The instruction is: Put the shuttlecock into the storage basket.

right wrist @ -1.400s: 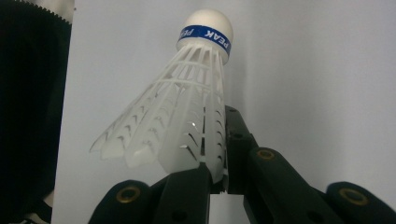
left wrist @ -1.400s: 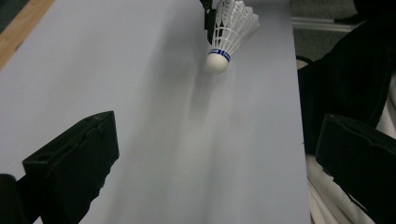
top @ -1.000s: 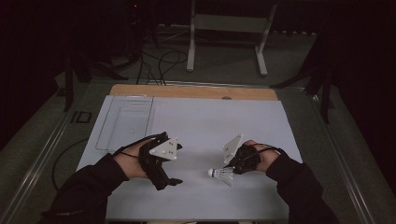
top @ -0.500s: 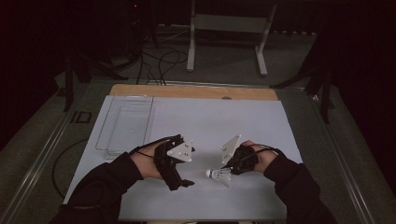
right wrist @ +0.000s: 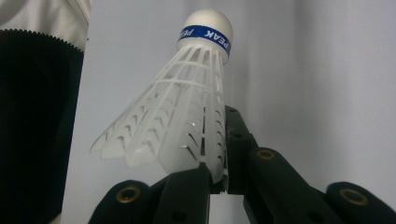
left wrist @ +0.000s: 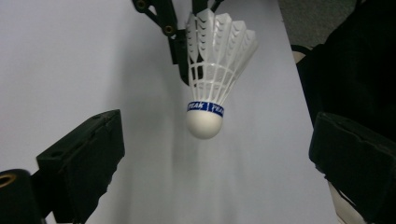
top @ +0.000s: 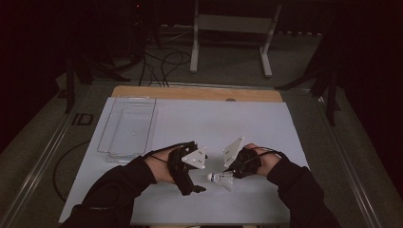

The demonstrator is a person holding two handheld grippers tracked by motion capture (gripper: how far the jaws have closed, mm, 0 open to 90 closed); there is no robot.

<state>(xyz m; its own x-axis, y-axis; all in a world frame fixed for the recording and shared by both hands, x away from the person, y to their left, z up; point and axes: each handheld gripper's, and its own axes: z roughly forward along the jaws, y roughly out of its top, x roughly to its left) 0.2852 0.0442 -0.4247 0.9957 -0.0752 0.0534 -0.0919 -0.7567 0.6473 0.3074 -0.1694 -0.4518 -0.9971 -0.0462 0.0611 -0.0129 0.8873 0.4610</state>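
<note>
1. Both tongs are working close together near the front of the table (top: 199, 118): the left gripper (top: 192, 183) is standing wide apart with nothing between its jaws, while the right gripper (top: 227, 175) is pinching the skirt edge of a shuttlecock (top: 221, 178).
2. Lying over most of the table is a white sheet (top: 214, 123), probably giving a plain, even surface for the work; the two hands are hovering over its near half.
3. Sitting at the sheet's left side, well apart from the hands, is a clear plastic tray (top: 128, 126); it is looking like a likely place for putting things, though that is only a guess.
4. Seen from the right gripper view, the shuttlecock (right wrist: 187, 102) is being held by the rim of its white skirt, its round cork with the blue band pointing away from that hand, so the nose is being offered outward.
5. From the left gripper view, the cork of the shuttlecock (left wrist: 205, 122) is pointing toward the gap between the spread jaws, apart from both, so a handover seems to be getting set up, with the nose as the likely place to grip.
</note>
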